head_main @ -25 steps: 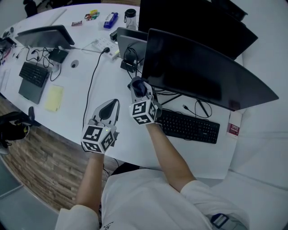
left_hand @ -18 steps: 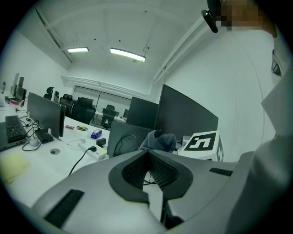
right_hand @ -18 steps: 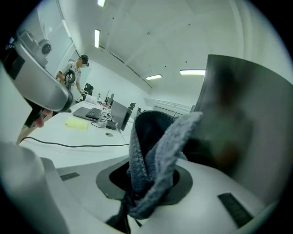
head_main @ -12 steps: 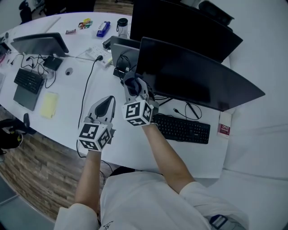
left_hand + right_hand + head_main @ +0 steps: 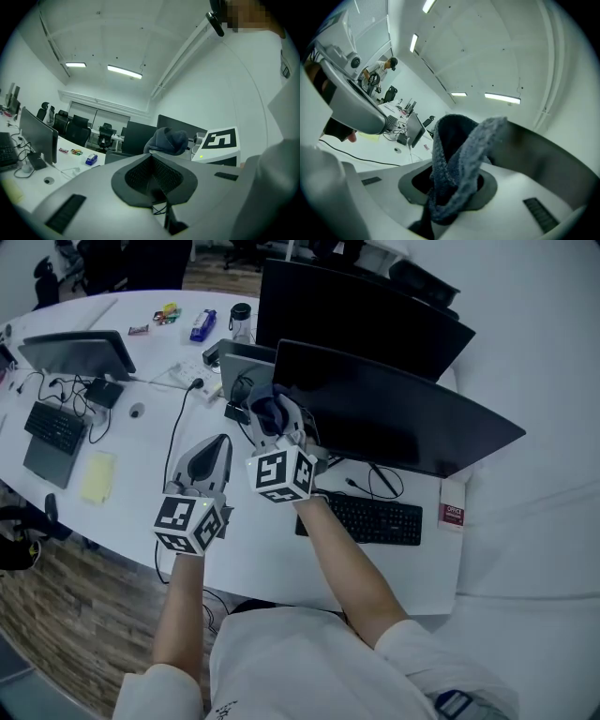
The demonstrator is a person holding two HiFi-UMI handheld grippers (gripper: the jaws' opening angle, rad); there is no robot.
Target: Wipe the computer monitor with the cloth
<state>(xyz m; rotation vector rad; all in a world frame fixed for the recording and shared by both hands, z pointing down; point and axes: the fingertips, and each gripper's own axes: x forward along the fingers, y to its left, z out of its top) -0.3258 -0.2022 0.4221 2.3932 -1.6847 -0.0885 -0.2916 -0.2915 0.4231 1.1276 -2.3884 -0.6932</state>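
The wide black monitor (image 5: 394, 418) stands over a black keyboard (image 5: 361, 517) on the white desk (image 5: 131, 474). My right gripper (image 5: 269, 418) is shut on a dark blue-grey cloth (image 5: 267, 407) that bunches out past its jaws (image 5: 454, 173), right at the monitor's left edge. Whether the cloth touches the screen I cannot tell. My left gripper (image 5: 211, 457) hovers over the desk to the left of the right one, its jaws closed together with nothing between them (image 5: 152, 180). The cloth (image 5: 168, 139) shows beyond it.
A second black monitor (image 5: 356, 310) stands behind the first, a laptop (image 5: 234, 362) to its left. Further left lie a tablet on a stand (image 5: 75, 351), a small keyboard (image 5: 52, 427), a yellow notepad (image 5: 97, 476), cables and a power strip (image 5: 178, 376). A bottle (image 5: 241, 320) stands at the back.
The right gripper with the cloth has risen up and back toward the monitor's left edge. The left gripper has shifted slightly with it, and the head view has drifted.
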